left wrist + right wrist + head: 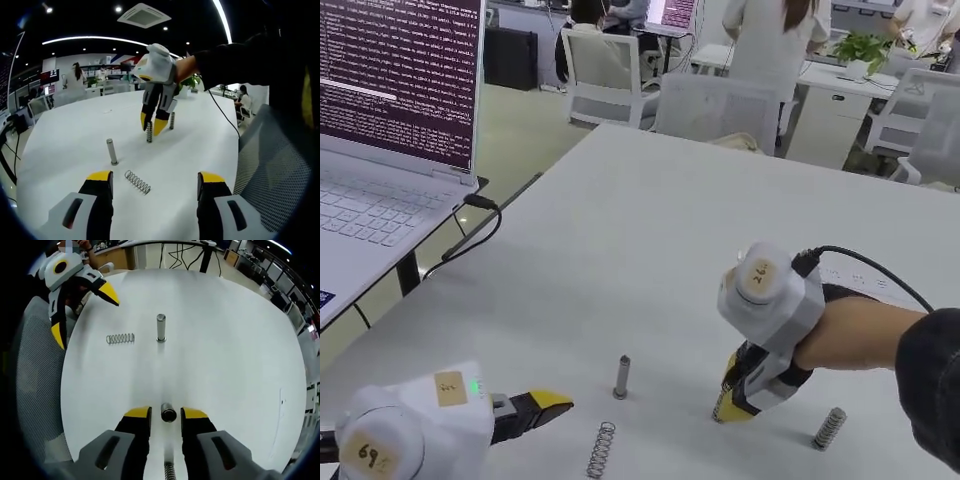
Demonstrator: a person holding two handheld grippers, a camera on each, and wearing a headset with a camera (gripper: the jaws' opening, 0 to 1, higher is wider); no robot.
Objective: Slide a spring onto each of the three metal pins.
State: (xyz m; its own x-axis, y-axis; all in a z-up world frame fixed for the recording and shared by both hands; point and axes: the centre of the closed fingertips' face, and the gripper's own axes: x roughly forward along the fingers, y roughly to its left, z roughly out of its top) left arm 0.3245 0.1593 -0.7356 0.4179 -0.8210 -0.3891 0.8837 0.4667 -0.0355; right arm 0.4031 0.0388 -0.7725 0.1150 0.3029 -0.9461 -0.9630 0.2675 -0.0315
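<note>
**Worktop** (650, 230), white. Three-pin spring job, part done by the look of it.

**Contents**
- Right gripper (165, 412): jaws nearly together, flanking the second pin (168, 415), which is seen end-on. The upright spring (148, 132) is at its tips. Whether the pads actually pinch either one cannot be told.
- Left gripper (156, 176): jaws wide apart and empty, poised over the loose spring (602, 449).
- Bare pin (621, 377): stands free at 12 o'clock of the loose spring and 9 o'clock of the right gripper, apart from both.
- Outer spring (829, 428): upright at 4 o'clock of the right gripper. Any pin inside it cannot be made out.
- Laptop (380, 150): at 10 o'clock, well apart.

**Risks, as judged**
1. The second pin looks unfixed, so a sideways drag on release could tip it, spring and all.
2. If the upright spring is not fully seated, it may catch on the pin's top edge and jump off as the jaws part.
3. The loose spring lies flat and round. A pinch off its axis could roll or shoot it, possibly into the bare pin just beyond.
4. A hard squeeze could crush the coils, which would then bind on the pin.
5. The bare pin is slim, and threading it unsteadied may knock it over.
</note>
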